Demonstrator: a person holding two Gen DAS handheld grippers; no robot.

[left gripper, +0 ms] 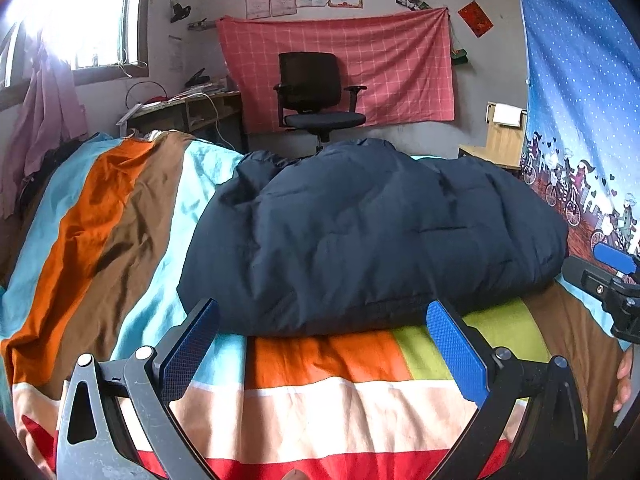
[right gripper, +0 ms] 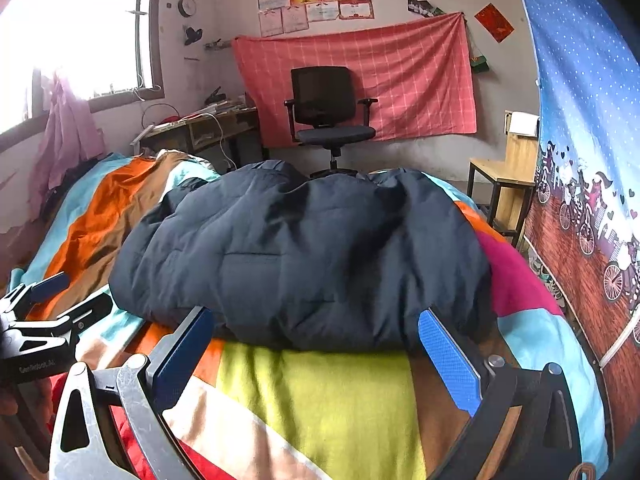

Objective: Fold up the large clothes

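Navy jacket (left gripper: 360, 232) lies bunched in a puffy heap on striped sheet (left gripper: 320, 392), mid-bed. L gripper (left gripper: 324, 344) just short of jacket's near hem, jaws wide, nothing between them. R gripper (right gripper: 316, 348) likewise at near hem, further right, jaws wide and empty. Chair (left gripper: 316, 92) stands beyond bed, against pink cloth (left gripper: 400, 60) on wall.

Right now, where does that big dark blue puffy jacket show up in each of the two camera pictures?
Left wrist view: the jacket fills the centre and right, just beyond the open jaws.
Right wrist view: the jacket sits centre, slightly left, again just past the open jaws.
Shared landmark: the black office chair directly behind it.
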